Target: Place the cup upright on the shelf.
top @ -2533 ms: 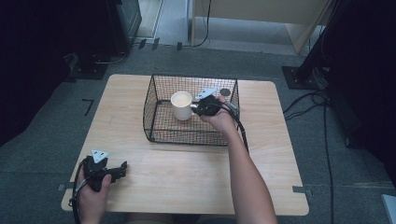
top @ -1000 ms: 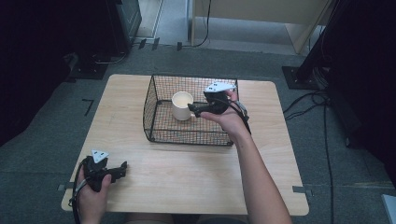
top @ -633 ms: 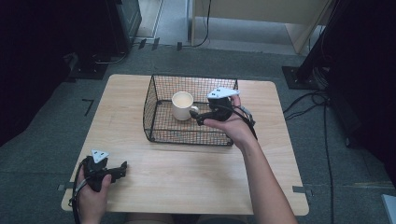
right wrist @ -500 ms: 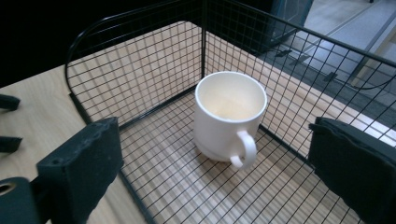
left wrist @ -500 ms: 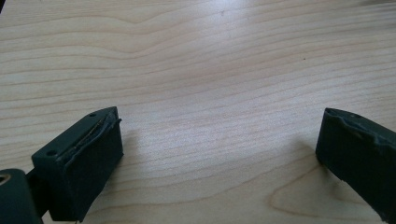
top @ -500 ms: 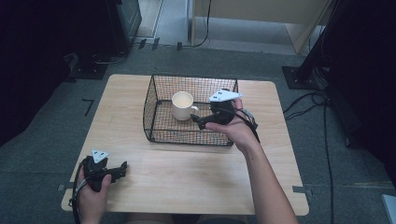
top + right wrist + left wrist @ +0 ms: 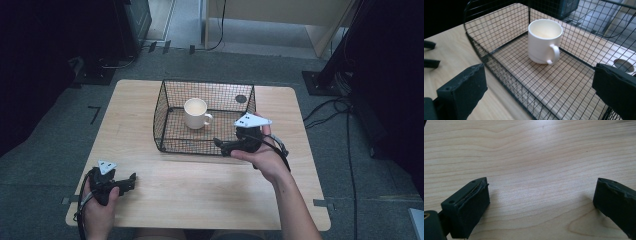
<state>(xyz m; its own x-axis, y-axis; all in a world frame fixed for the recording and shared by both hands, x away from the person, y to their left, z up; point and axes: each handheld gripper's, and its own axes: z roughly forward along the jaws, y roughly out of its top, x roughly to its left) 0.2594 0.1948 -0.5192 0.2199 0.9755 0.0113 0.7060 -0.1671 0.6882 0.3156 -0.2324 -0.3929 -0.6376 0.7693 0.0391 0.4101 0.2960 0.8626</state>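
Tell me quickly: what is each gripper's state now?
Left gripper: open, empty, over the pale wooden table.
Right gripper: open, empty, near the black wire basket.

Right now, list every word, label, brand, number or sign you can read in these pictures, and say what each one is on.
There is no readable text.
The mug is plain white, with no print on the side that faces the cameras.
The wire basket carries no tag or label.
The wooden table shows bare grain.
The grey plates on the left gripper and the right gripper have a few dark dots, no letters.
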